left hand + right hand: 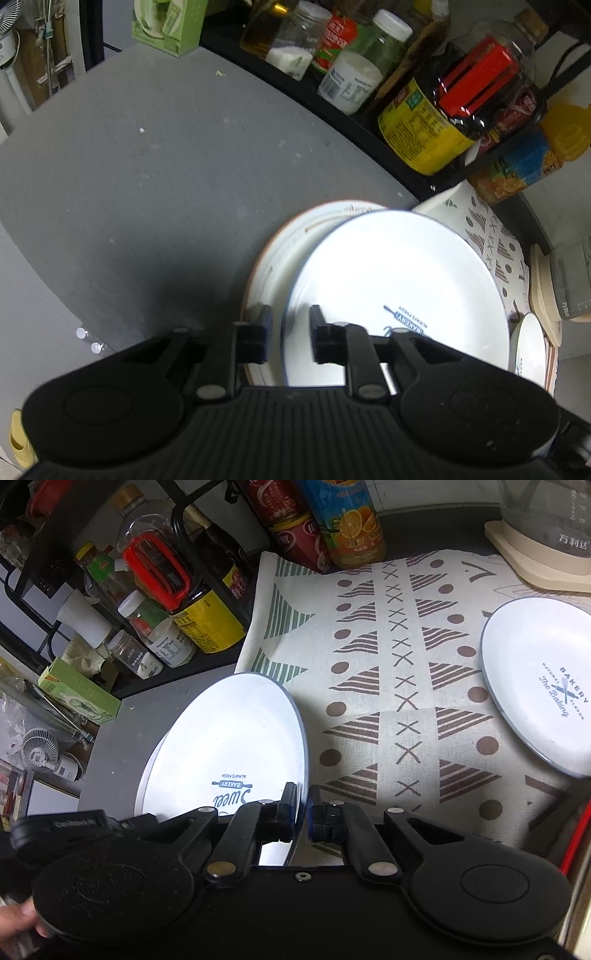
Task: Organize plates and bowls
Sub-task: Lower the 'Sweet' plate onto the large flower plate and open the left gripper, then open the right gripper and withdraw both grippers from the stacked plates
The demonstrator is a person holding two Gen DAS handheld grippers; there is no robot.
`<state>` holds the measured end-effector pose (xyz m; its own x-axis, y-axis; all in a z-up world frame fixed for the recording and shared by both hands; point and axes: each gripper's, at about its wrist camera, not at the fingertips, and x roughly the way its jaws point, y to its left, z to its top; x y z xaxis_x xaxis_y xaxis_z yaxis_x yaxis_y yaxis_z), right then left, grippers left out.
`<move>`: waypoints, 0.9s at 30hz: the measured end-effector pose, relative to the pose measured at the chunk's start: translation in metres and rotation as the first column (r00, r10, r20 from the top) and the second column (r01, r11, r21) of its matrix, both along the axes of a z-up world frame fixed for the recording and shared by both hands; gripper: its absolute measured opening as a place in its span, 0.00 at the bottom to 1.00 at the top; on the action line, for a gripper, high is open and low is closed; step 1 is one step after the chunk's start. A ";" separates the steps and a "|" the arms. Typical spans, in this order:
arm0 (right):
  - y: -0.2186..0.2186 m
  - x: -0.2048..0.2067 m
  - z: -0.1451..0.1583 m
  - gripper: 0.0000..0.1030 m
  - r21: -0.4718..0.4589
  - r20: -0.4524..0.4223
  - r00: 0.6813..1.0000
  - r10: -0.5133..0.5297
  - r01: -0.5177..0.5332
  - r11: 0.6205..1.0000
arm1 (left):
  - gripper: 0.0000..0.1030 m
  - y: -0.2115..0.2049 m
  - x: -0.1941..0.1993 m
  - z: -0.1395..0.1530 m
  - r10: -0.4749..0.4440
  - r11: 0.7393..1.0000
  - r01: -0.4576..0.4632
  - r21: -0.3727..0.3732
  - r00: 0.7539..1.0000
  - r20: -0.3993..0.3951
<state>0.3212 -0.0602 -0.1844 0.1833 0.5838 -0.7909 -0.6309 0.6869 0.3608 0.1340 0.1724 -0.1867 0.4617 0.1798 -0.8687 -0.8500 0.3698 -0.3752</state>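
Right claw (302, 808) seemingly pinches tilted plate (229, 738).

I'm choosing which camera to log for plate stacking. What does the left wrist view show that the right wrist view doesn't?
Left wrist only: a brown-rimmed white plate beneath the top one, and the left gripper astride the top plate's rim.

Right wrist only: the right gripper clamping that rim.

Both: the blue-rimmed white bakery plate and the patterned cloth.

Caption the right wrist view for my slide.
Right claw grips a tilted plate by its rim beside a patterned cloth.
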 end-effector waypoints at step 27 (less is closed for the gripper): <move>0.025 -0.003 -0.018 0.12 -0.076 0.003 1.000 0.028 -0.028 0.997 | 0.47 0.015 -0.020 -0.016 0.062 0.998 -0.063 0.027 0.997 0.040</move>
<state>0.3186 -0.0351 -0.2020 0.1710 0.5266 -0.8327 -0.6515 0.6945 0.3054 0.1141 0.1878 -0.2027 0.4822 0.2330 -0.8445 -0.8567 0.3273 -0.3988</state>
